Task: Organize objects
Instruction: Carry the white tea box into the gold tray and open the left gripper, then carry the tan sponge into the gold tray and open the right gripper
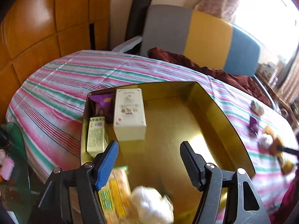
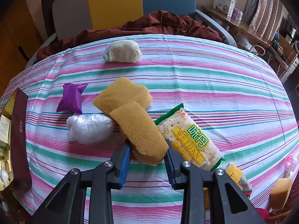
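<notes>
My left gripper (image 1: 149,149) is open and empty above a gold-lined box (image 1: 214,112) on the striped bedspread. The box holds a cream carton (image 1: 129,112), a green-white carton (image 1: 96,136), a purple packet (image 1: 101,102), a cracker pack (image 1: 115,188) and a blurred white bundle (image 1: 151,203). My right gripper (image 2: 147,147) is shut on a yellow sponge (image 2: 139,128). A second sponge (image 2: 123,93), a clear plastic bundle (image 2: 89,127), a purple packet (image 2: 72,98), a cracker pack (image 2: 192,138) and a cream rolled cloth (image 2: 122,51) lie around it.
The box's dark red wall (image 2: 18,134) stands at the left of the right wrist view. A maroon blanket (image 2: 158,24) lies at the bed's head by a grey, yellow and blue headboard (image 2: 115,3). Another sponge piece (image 2: 280,192) is at the lower right. A wooden wardrobe (image 1: 37,28) stands at the left.
</notes>
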`<state>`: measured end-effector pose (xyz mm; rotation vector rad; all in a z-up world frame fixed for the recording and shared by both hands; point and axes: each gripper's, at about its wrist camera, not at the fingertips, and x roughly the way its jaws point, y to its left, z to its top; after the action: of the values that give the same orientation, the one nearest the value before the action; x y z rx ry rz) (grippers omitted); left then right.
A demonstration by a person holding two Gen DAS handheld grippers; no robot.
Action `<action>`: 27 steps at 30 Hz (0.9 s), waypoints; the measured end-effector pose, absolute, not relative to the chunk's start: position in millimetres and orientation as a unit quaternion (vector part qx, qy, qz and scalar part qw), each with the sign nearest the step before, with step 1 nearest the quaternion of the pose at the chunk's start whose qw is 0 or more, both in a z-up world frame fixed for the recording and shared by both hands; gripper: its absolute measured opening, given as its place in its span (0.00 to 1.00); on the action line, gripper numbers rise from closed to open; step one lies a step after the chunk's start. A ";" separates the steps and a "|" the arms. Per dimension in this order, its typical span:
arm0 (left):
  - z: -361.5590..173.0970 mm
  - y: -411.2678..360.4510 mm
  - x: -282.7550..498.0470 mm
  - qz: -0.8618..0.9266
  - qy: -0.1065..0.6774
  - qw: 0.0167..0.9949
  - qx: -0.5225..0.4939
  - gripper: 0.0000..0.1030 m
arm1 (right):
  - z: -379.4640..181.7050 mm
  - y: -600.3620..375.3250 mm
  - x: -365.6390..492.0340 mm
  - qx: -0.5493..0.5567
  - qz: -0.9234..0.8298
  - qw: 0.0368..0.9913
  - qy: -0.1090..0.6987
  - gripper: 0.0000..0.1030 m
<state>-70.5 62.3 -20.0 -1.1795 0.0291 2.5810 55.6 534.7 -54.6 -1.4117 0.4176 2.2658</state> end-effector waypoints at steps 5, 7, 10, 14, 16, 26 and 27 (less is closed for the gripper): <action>-18.9 70.7 -43.4 0.902 0.042 0.172 -0.395 0.67 | -54.0 530.4 54.3 -0.515 0.816 0.219 0.144 0.31; -18.3 71.3 -37.0 0.902 0.047 0.176 -0.391 0.67 | -50.1 526.4 57.3 -0.513 0.818 0.215 0.148 0.30; -16.8 69.9 -30.1 0.906 0.055 0.173 -0.381 0.67 | -40.0 515.8 66.9 -0.500 0.826 0.202 0.162 0.30; -13.6 59.0 -28.1 0.913 0.052 0.158 -0.373 0.68 | -20.1 493.1 80.6 -0.475 0.845 0.188 0.160 0.30; -12.8 52.8 -29.0 0.915 0.049 0.152 -0.370 0.68 | -10.1 480.1 85.1 -0.462 0.854 0.181 0.157 0.29; -14.2 28.7 -29.8 0.920 0.044 0.128 -0.367 0.69 | 19.4 386.2 55.5 -0.430 0.886 0.048 0.166 0.29; -14.2 27.2 -29.9 0.920 0.044 0.127 -0.367 0.69 | 20.2 374.2 49.7 -0.430 0.887 0.029 0.167 0.29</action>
<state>-29.9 27.2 -14.2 -1.0680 0.1275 2.6785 49.7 374.2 20.2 -1.3269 0.5155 2.7346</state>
